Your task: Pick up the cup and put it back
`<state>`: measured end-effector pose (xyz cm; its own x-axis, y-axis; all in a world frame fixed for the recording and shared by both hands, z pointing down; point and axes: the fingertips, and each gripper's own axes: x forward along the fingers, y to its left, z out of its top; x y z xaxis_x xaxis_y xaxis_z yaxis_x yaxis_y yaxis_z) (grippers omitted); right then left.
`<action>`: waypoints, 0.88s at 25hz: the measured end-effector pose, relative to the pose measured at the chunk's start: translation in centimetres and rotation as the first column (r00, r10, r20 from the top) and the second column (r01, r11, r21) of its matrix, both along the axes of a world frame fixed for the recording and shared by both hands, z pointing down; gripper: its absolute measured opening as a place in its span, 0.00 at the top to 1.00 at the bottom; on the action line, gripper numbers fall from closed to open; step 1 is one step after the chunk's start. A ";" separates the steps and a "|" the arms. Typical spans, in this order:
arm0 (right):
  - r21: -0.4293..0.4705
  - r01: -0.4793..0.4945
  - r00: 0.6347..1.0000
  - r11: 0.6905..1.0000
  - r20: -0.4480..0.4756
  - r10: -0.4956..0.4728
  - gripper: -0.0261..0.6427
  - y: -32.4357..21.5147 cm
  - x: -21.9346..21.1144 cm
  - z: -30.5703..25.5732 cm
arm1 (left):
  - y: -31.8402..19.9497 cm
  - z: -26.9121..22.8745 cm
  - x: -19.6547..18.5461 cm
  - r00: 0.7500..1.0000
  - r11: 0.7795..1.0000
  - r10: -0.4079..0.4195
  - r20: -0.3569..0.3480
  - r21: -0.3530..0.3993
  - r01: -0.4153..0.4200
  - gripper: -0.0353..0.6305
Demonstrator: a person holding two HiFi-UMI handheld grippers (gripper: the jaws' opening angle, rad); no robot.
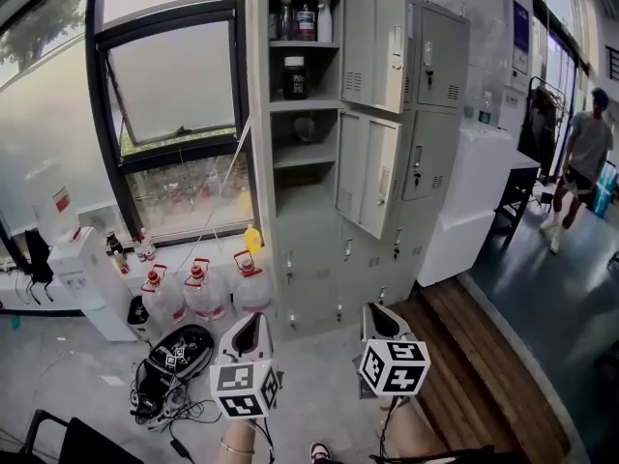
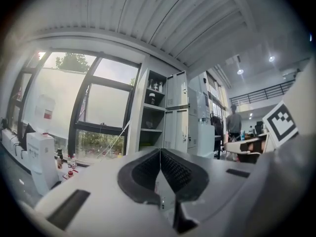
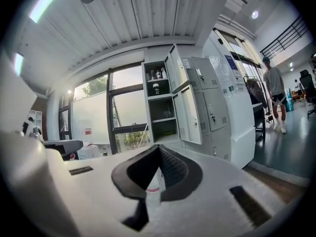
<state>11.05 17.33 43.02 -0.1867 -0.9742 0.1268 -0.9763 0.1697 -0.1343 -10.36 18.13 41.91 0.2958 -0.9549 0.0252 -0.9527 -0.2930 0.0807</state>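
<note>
The grey sheet-metal locker (image 1: 319,230) stands with its upper doors swung open, baring flat shelves. On its third shelf down sits a small, pale, see-through cup (image 1: 305,129). A dark jar (image 1: 295,75) is on the shelf above the cup, and bottles (image 1: 302,19) stand on the top one. Both tongs hang low in front of the locker, well apart from the cup. The left tongs (image 1: 253,322) and right tongs (image 1: 372,310) each press their textured black pads (image 2: 180,172) together on nothing. Clear plastic jugs (image 1: 203,296) with red caps stand at the locker's left foot, and wooden planks (image 1: 474,375) run to its right.
</note>
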 end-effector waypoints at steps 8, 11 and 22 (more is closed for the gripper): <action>0.010 0.032 1.000 0.999 0.002 -0.032 0.97 -10.4 1.9 -1.4 | -9.6 -1.5 1.9 0.999 1.000 -0.026 0.031 0.008 0.026 0.93; 0.019 0.033 0.999 0.999 0.017 -0.034 0.97 -13.7 2.9 -1.7 | -12.5 -1.8 2.8 0.998 1.000 -0.029 0.047 0.012 0.028 0.93; -0.013 0.086 0.996 0.996 0.025 -0.085 0.97 -21.2 2.6 -0.1 | -20.0 -1.3 3.3 0.997 0.998 -0.060 0.054 -0.009 0.061 0.93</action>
